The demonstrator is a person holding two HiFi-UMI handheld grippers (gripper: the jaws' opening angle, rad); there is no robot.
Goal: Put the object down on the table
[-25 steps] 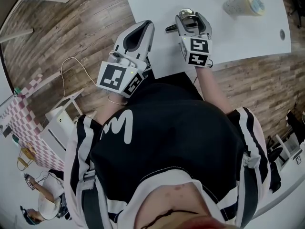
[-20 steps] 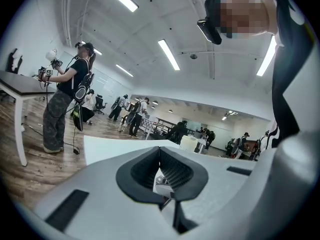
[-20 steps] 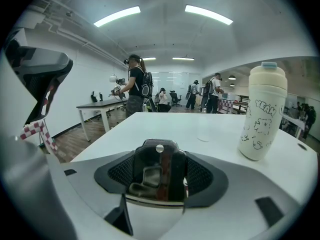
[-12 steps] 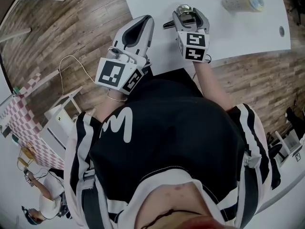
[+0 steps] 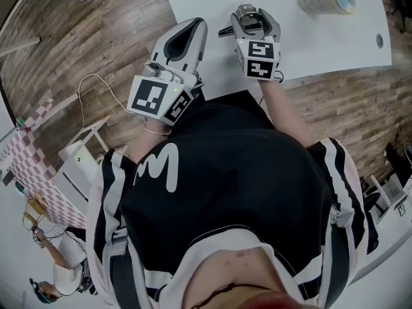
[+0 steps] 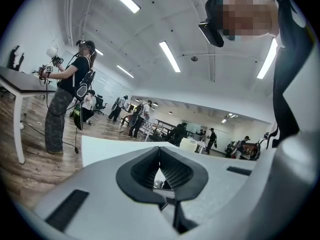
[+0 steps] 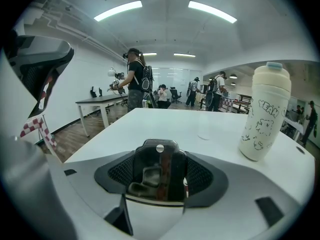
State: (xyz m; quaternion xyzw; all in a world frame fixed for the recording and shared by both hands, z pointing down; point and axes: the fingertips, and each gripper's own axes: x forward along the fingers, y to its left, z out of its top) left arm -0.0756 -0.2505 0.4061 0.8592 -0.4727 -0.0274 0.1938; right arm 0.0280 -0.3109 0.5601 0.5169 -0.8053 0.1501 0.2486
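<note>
My right gripper (image 5: 252, 11) is over the near edge of the white table (image 5: 335, 44), shut on a small shiny dark metal object (image 5: 246, 20). In the right gripper view the object (image 7: 155, 176) fills the gap between the jaws of the right gripper (image 7: 159, 150), just above the table (image 7: 165, 121). My left gripper (image 5: 196, 27) hovers at the table's left corner, over the wood floor's edge. Seen from its own camera, the left gripper (image 6: 159, 152) has its jaws shut with nothing between them.
A cream bottle with drawings and a blue lid (image 5: 327, 0) stands on the table to the far right, upright (image 7: 265, 111). A small dark hole (image 5: 381, 42) marks the table's right side. People stand in the room (image 6: 67, 96) beside another table (image 7: 97, 101).
Both grippers have drifted slightly farther from me; the right one carries the metal object a little more over the table. Both stay shut.
</note>
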